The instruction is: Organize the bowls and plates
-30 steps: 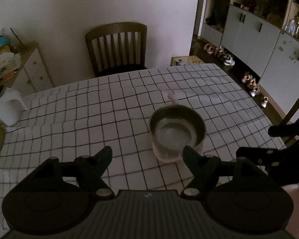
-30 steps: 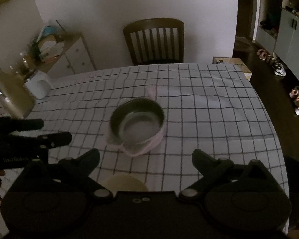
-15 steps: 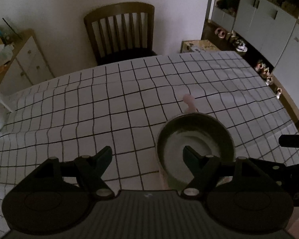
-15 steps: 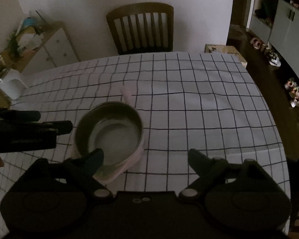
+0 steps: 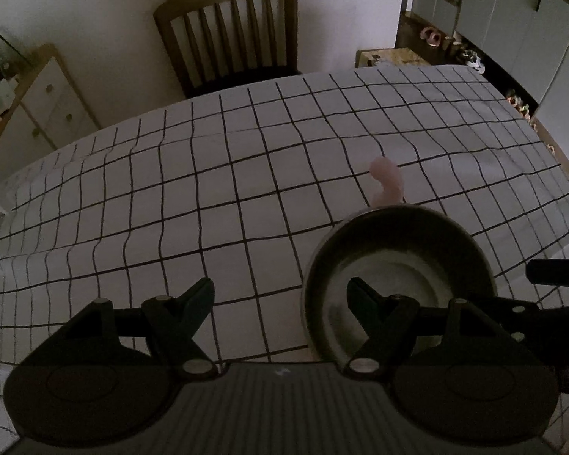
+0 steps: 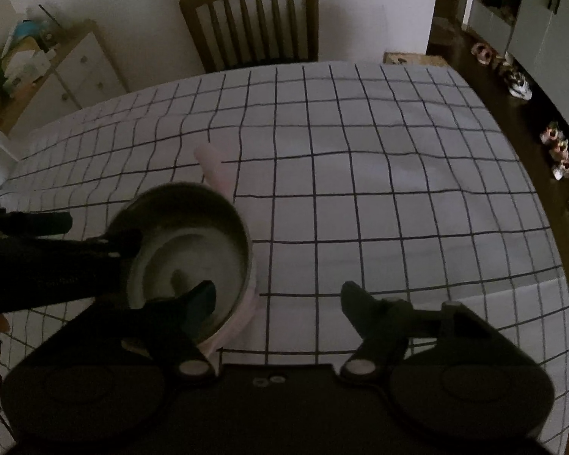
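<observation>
A metal bowl [image 5: 398,261] sits on a pink dish with a pink handle [image 5: 387,182], on the checked tablecloth. It also shows in the right wrist view [image 6: 193,242]. My left gripper [image 5: 280,292] is open, its right finger over the bowl's near-left rim. My right gripper [image 6: 277,295] is open, its left finger over the bowl's near-right rim. Each gripper shows at the edge of the other's view, on opposite sides of the bowl. Neither holds anything.
A wooden chair [image 5: 231,30] stands at the far side of the table [image 6: 398,151]. A low drawer unit [image 5: 38,106] is at the left. Grey cupboards and shoes [image 6: 519,87] are on the right.
Both grippers have moved down and closer to the bowl, one from each side. The bowl now lies under one finger of each. Both stay open.
</observation>
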